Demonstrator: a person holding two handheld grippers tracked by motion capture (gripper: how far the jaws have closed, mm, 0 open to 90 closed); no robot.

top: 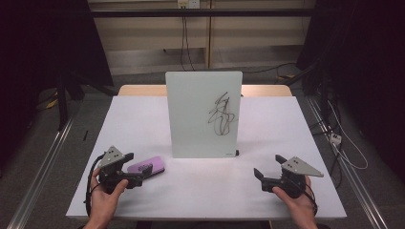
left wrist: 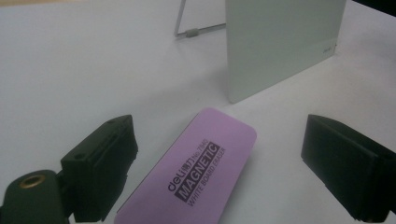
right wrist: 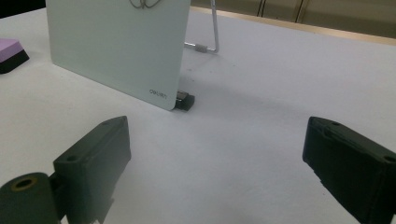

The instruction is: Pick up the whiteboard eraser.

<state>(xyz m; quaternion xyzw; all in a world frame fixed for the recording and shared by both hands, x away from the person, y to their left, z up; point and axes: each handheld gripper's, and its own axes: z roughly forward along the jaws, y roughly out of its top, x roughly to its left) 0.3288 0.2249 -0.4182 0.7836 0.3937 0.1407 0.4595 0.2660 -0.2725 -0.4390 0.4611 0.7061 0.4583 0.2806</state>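
**Eraser between your left jaws, board upright mid-surface**

Your left claw [top: 138, 177] is spread wide, jaws either side of the purple eraser [left wrist: 196, 170], not touching it. The eraser is a flat rounded slab lying on the white surface [top: 267, 129], just beside the board's [top: 203, 114] lower corner. The board is smooth, pale, with a black scribble, propped on a wire stand [right wrist: 208, 44]. Your right claw [top: 267, 169] gapes open over bare surface.
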